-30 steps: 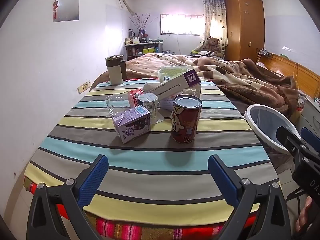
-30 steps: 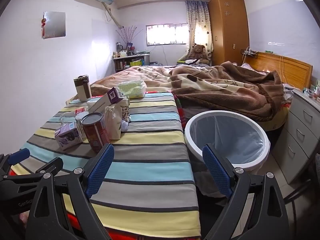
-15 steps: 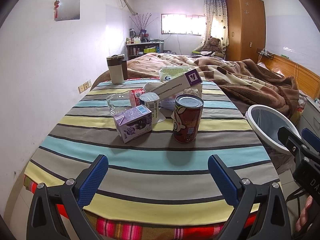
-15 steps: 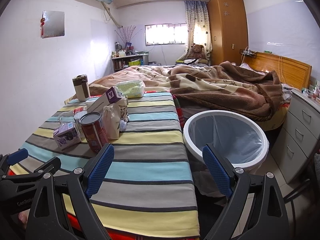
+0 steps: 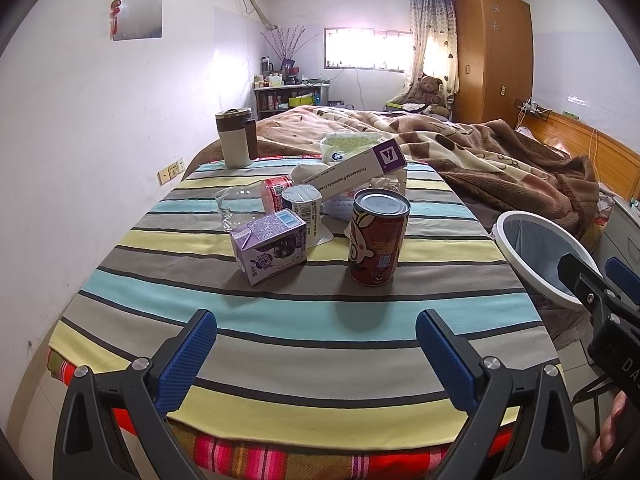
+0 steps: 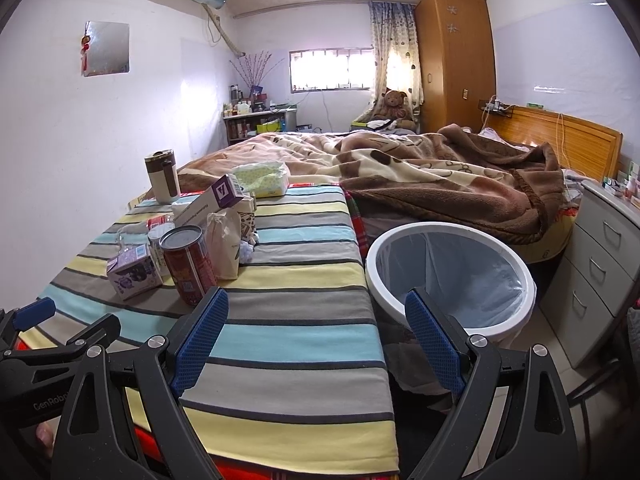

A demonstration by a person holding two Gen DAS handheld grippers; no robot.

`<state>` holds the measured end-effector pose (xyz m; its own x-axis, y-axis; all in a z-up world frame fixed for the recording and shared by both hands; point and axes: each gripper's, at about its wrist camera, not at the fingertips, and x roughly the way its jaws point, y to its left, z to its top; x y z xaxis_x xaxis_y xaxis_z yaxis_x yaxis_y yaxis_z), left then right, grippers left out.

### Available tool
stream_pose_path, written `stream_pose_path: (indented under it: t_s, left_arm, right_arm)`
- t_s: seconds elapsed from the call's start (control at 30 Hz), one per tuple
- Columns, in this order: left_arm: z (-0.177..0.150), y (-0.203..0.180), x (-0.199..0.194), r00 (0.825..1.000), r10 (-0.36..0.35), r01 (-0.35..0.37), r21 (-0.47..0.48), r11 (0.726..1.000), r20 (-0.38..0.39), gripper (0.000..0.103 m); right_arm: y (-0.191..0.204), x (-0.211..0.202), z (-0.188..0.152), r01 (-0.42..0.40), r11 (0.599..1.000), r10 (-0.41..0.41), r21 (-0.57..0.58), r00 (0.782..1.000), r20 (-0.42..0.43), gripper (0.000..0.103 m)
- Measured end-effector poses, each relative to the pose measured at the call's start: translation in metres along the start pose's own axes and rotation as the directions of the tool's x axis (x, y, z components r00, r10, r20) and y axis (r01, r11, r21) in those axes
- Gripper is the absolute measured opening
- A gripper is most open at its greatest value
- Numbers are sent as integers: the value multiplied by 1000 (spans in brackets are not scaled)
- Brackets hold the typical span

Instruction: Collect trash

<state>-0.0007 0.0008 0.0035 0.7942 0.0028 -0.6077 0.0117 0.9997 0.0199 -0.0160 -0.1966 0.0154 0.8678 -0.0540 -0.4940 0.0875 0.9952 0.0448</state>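
Left gripper [image 5: 316, 338] and right gripper [image 6: 316, 326] both hanging wide apart, empty. Red can [image 5: 378, 236] nearest: square up, straddle mid-body, then carry to the bin [image 6: 452, 276].

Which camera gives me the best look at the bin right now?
The right wrist view: the bin sits nearly centred there, its whole white rim and clear liner visible beside the table. The left wrist view catches only part of it at the right edge, partly blocked by the right gripper.
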Motion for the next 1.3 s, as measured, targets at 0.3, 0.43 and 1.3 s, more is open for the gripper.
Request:
stream_pose_path:
  t_s: [0.3, 0.43, 1.3]
  left_arm:
    - [0, 0, 0, 1000, 2, -2, 1, 1000, 0, 101]
    - [0, 0, 0, 1000, 1, -1, 0, 1000, 0, 101]
    - [1, 3, 4, 1000, -1, 1, -3, 1000, -11, 101]
  right_arm:
    - [0, 0, 0, 2, 1000, -2, 1, 1000, 1, 92]
    - [0, 0, 0, 2, 1000, -2, 0, 1000, 0, 92]
    - [-1, 1, 0, 6, 1000, -6, -1, 1000, -5, 92]
